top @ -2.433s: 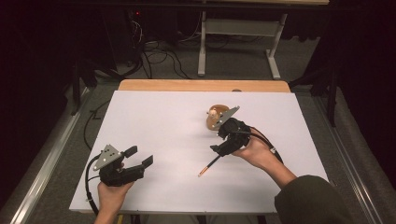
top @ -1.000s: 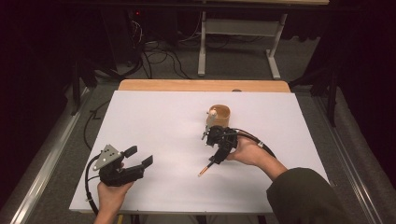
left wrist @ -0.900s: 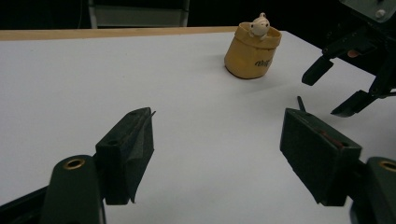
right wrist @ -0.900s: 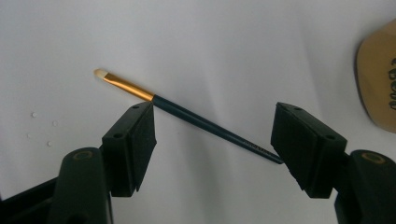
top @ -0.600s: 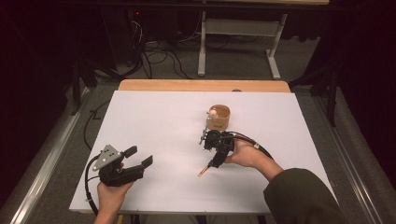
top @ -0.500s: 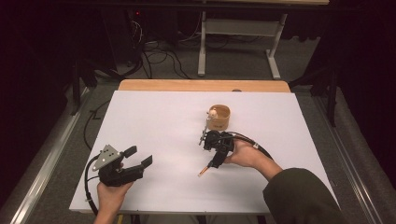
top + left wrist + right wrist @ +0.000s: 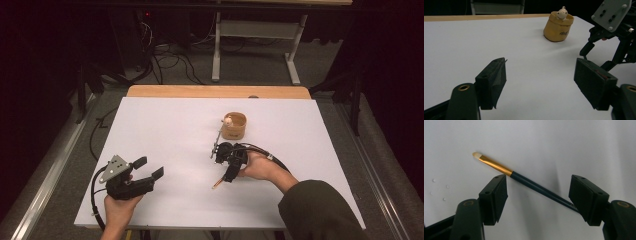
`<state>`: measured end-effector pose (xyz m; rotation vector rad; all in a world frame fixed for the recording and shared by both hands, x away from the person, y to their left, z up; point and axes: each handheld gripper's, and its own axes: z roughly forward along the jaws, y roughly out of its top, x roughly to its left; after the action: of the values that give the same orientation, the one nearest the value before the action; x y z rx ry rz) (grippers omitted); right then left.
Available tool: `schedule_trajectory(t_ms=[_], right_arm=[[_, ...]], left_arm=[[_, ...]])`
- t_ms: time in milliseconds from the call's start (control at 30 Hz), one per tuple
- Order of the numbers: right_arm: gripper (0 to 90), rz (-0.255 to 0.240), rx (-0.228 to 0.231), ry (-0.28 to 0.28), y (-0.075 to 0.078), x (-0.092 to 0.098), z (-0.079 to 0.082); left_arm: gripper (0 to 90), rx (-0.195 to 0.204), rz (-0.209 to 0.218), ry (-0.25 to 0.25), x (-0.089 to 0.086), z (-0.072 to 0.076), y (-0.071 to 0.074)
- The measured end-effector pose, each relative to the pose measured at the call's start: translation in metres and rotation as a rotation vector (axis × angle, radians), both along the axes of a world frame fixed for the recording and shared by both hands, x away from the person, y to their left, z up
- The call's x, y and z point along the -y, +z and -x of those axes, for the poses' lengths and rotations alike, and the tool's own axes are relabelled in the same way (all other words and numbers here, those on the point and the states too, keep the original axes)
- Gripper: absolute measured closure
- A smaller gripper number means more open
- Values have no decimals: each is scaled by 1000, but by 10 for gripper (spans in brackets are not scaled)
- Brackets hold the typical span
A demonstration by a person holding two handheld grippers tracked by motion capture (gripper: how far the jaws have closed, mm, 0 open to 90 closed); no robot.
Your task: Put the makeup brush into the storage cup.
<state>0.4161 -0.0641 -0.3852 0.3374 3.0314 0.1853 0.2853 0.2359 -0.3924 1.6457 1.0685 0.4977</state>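
Where the right tool (image 7: 537,195) points down at the white worktop (image 7: 165,125), a slim brush (image 7: 529,183) lies flat on the sheet between its two black jaws. The brush has a dark blue handle, a gold ferrule and a pale tip; it runs slantwise across the gap, its tip past the left jaw and its handle end hidden behind the right one. The jaws stand spread wide, and neither pad presses on the brush. In the high view the brush (image 7: 218,182) shows as a thin line just below the right tool (image 7: 227,165), near the middle of the worktop, with the person's right hand (image 7: 260,167) wrapped around the tool's body.

Just beyond that tool stands a small tan cup (image 7: 234,125) with a little pale figure (image 7: 561,13) at its rim; the left gripper view shows the cup upright.

Well apart, near the front left of the worktop, the left tool (image 7: 147,169) rests in the left hand (image 7: 120,207), its jaws spread with nothing between them.
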Motion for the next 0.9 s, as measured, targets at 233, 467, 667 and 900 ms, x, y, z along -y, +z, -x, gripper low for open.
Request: schedule_trajectory(t_ms=[233, 467, 667, 900], right_arm=[[332, 1, -14, -5, -7, 2, 0], [334, 16, -17, -1, -10, 0, -1], [340, 31, -25, 0, -12, -2, 0], [367, 20, -29, 1, -14, -2, -1]], left_arm=[[265, -1, 2, 1, 0, 0, 0], [265, -2, 2, -2, 0, 0, 0], [265, -2, 0, -3, 0, 0, 0], [265, -1, 2, -1, 0, 0, 0]])
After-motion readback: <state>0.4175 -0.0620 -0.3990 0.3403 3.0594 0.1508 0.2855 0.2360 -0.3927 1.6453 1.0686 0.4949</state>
